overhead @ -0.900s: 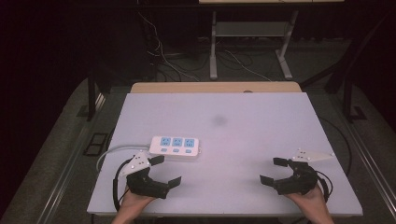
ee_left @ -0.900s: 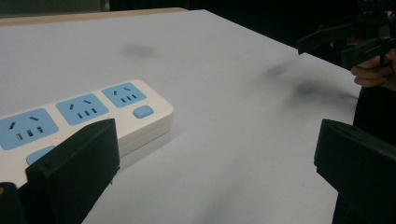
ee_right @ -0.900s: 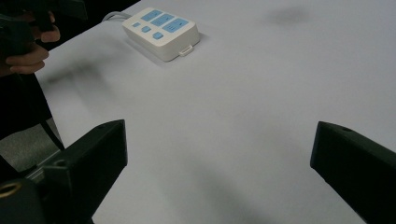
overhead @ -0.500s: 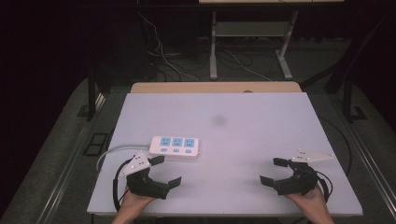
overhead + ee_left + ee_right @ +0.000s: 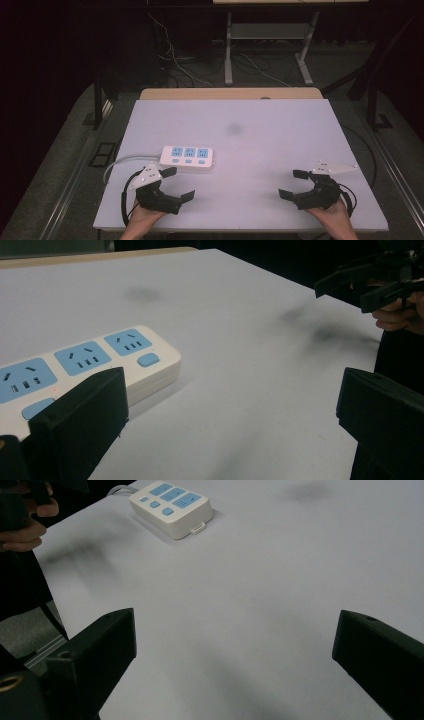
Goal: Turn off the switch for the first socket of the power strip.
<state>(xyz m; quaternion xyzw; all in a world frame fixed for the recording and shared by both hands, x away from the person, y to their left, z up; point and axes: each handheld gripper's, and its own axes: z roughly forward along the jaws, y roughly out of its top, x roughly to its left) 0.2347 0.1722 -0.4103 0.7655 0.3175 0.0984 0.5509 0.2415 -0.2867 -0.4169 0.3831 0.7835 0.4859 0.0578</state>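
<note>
Your L gripper (image 5: 179, 183) sits jaws apart just beside the power strip (image 5: 188, 156); R gripper (image 5: 294, 183) also gapes, empty, on white table (image 5: 260, 145)

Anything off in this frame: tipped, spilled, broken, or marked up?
Nothing tipped or broken. The power strip lies flat near the left hand-held gripper, nothing plugged in. The only oddity is a dark smudge on the white table, mid-surface. Both hand-held grippers, including the right, are open and empty.
</note>
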